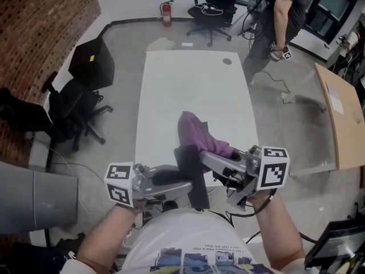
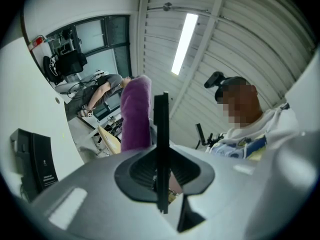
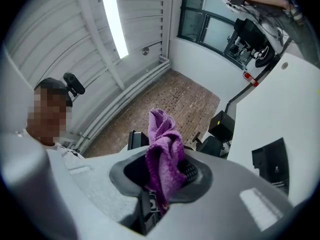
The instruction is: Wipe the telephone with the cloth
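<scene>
From where I stood, the person held both tools low over the near end of the white table [image 1: 171, 96]. The left gripper [image 2: 162, 176] had its jaws pressed together on a flat black piece [image 2: 161, 124]. Seen edge-on it was as thin as a board, and it stood up well past the jaw tips. I could not tell whether it was the telephone's handset.

The right gripper [image 3: 165, 179] was clamped on the purple cloth [image 3: 165, 149]. The cloth was bunched between its jaws and rose in a soft fold beyond the tips. The two grippers pointed in toward each other, so the cloth sat just beside the upper end of the black piece, on the side away from the person. I could not see whether the two actually touched.

The telephone [image 3: 272, 166], a black set, lay on the table. It was off to the side of both pairs of jaws and clear of them, with neither gripper on it. From above, the grippers covered the spot where it lay, so I could not see it.

At the far end of the room another person [image 1: 282, 16] stood near an office chair [image 1: 211, 10].
</scene>
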`<act>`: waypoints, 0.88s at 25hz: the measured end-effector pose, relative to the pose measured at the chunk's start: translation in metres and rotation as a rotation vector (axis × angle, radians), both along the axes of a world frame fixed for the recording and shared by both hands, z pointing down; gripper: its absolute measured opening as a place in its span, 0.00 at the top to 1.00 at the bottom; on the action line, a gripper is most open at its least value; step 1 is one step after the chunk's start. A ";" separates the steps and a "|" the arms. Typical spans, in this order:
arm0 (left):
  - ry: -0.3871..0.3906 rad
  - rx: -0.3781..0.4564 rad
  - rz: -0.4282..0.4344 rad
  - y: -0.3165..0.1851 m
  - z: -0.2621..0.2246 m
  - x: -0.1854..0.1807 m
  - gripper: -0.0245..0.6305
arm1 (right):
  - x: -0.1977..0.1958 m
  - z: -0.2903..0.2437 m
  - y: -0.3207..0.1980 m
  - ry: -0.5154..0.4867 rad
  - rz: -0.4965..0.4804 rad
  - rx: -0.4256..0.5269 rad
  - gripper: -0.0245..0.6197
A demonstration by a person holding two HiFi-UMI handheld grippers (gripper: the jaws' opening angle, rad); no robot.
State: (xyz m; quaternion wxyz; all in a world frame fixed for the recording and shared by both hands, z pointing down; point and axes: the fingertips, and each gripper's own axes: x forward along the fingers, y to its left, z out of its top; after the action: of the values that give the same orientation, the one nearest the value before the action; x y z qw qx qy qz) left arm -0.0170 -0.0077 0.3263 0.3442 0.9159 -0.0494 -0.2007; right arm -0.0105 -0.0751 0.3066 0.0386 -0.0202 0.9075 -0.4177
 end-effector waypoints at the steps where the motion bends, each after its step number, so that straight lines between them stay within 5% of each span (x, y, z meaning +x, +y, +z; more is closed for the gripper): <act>1: 0.001 0.001 -0.002 0.000 -0.001 -0.001 0.84 | -0.002 0.000 0.002 -0.001 -0.014 0.000 0.83; 22: 0.010 0.004 -0.055 -0.015 -0.007 -0.026 0.84 | 0.016 0.032 0.040 0.120 -0.083 0.050 0.83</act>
State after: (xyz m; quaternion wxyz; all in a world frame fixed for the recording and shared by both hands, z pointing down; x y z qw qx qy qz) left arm -0.0429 -0.0228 0.3198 0.3369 0.9138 -0.0725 -0.2148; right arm 0.0052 -0.0347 0.3391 -0.0328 -0.0067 0.9184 -0.3943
